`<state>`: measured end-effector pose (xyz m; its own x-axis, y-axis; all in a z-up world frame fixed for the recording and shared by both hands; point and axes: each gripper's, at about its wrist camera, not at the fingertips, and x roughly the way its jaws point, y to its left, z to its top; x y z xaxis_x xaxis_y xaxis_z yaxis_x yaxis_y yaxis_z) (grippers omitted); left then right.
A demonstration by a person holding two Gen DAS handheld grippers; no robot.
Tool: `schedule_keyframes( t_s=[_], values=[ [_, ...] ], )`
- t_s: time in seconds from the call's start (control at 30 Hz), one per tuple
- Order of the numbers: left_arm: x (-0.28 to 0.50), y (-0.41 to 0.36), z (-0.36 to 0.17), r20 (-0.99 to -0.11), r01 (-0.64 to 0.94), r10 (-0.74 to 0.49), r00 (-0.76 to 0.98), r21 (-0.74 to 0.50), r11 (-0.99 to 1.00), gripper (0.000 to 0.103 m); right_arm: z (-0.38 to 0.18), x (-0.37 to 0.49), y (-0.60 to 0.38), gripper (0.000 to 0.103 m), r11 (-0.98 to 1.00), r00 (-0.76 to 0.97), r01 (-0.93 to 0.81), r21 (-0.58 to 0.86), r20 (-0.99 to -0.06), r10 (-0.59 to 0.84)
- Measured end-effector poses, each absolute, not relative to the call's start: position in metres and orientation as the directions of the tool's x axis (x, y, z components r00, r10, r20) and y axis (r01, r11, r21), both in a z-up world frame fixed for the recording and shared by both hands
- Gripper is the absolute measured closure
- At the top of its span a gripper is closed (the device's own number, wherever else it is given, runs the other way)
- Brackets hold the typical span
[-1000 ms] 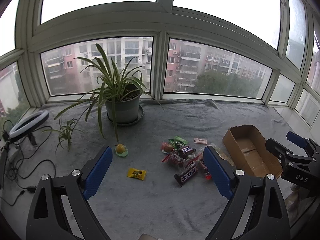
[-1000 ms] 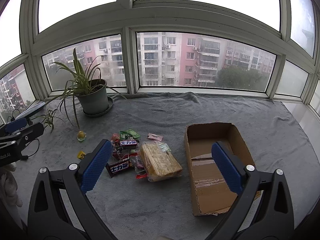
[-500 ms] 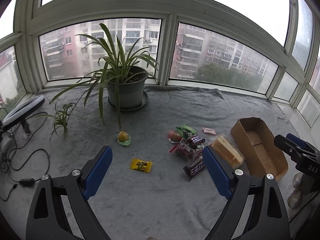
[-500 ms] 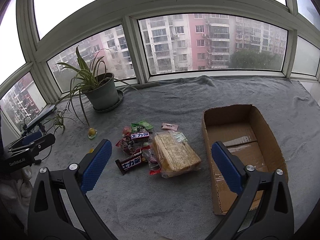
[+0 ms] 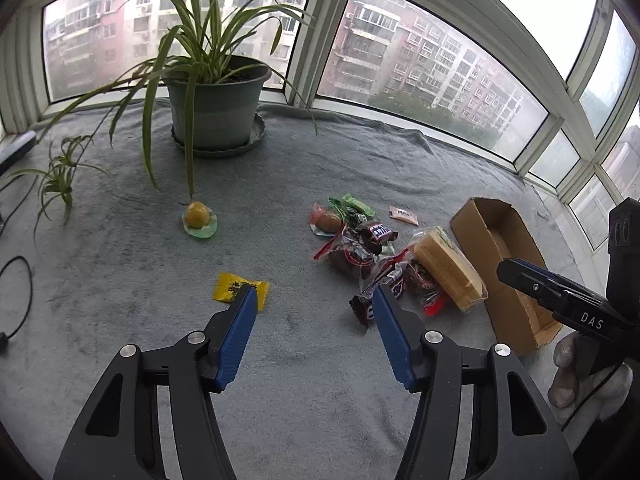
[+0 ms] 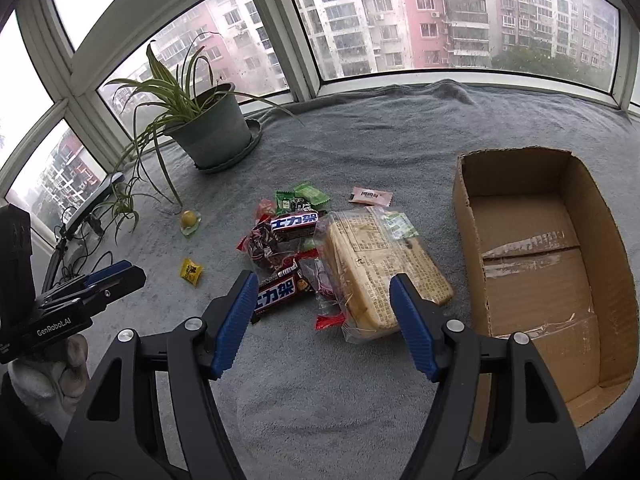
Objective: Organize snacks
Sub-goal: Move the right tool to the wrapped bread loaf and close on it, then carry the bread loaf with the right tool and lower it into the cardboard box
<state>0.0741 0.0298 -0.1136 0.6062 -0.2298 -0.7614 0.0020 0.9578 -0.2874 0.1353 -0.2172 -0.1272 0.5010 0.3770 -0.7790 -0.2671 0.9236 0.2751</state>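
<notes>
A pile of snacks lies on the grey cloth: a clear bread pack [image 6: 380, 264], two dark chocolate bars [image 6: 284, 292], green sweets [image 6: 304, 196] and a pink sachet [image 6: 370, 197]. A yellow candy packet [image 5: 236, 286] and a yellow jelly cup [image 5: 196, 216] lie apart to the left. An open cardboard box [image 6: 540, 260] stands to the right of the pile. My left gripper [image 5: 314, 292] hovers between the yellow packet and the pile, its jaws closing on nothing. My right gripper [image 6: 324, 278] hangs above the bread pack and the nearer bar, its jaws closing, touching neither.
A potted spider plant [image 5: 216, 112] stands at the back left by the windows, with a small plantlet [image 5: 60, 176] beside it. Black cables [image 5: 16, 280] and a ring light lie at the far left. A gloved hand [image 5: 568, 368] holds the other gripper.
Both grippers have come down and tilted toward the cloth, so the snacks look larger and nearer. The jaws of both stand narrower than before.
</notes>
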Motion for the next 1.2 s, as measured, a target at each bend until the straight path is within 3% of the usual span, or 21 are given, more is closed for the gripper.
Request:
schedule_keyframes(
  t_s=[0.2,0.37,0.53,0.63,0.77,0.9,1.2],
  values=[
    [0.099,0.031,-0.104,-0.739,0.037,-0.309,0.598,-0.36,0.932,0.047,-0.132,0.172,-0.215,0.032,0.928,0.449,-0.28,0.245,-0.821,0.352],
    [0.14,0.016,-0.081,-0.709,0.125,-0.332,0.622,-0.329,0.936,0.048,-0.125,0.183,-0.231,0.032,0.91,0.45,-0.186,0.371,-0.791,0.415],
    [0.191,-0.012,-0.082,-0.739,0.222,-0.396,0.545,-0.329,0.918,0.048,-0.138,0.162,-0.242,0.032,0.878,0.46,-0.043,0.477,-0.77,0.441],
    [0.209,-0.035,-0.095,-0.763,0.27,-0.44,0.473,-0.35,0.897,0.049,-0.15,0.145,-0.25,0.042,0.846,0.471,0.049,0.53,-0.76,0.449],
    [0.217,-0.064,-0.118,-0.794,0.321,-0.494,0.355,-0.393,0.862,0.049,-0.168,0.132,-0.26,0.044,0.81,0.466,0.139,0.57,-0.759,0.455],
    [0.222,-0.084,-0.133,-0.819,0.342,-0.494,0.292,-0.393,0.854,0.049,-0.181,0.13,-0.27,0.049,0.779,0.463,0.201,0.594,-0.759,0.459],
    [0.231,-0.101,-0.153,-0.865,0.367,-0.448,0.225,-0.351,0.862,0.049,-0.194,0.144,-0.279,0.049,0.767,0.459,0.255,0.589,-0.772,0.44]
  ],
)
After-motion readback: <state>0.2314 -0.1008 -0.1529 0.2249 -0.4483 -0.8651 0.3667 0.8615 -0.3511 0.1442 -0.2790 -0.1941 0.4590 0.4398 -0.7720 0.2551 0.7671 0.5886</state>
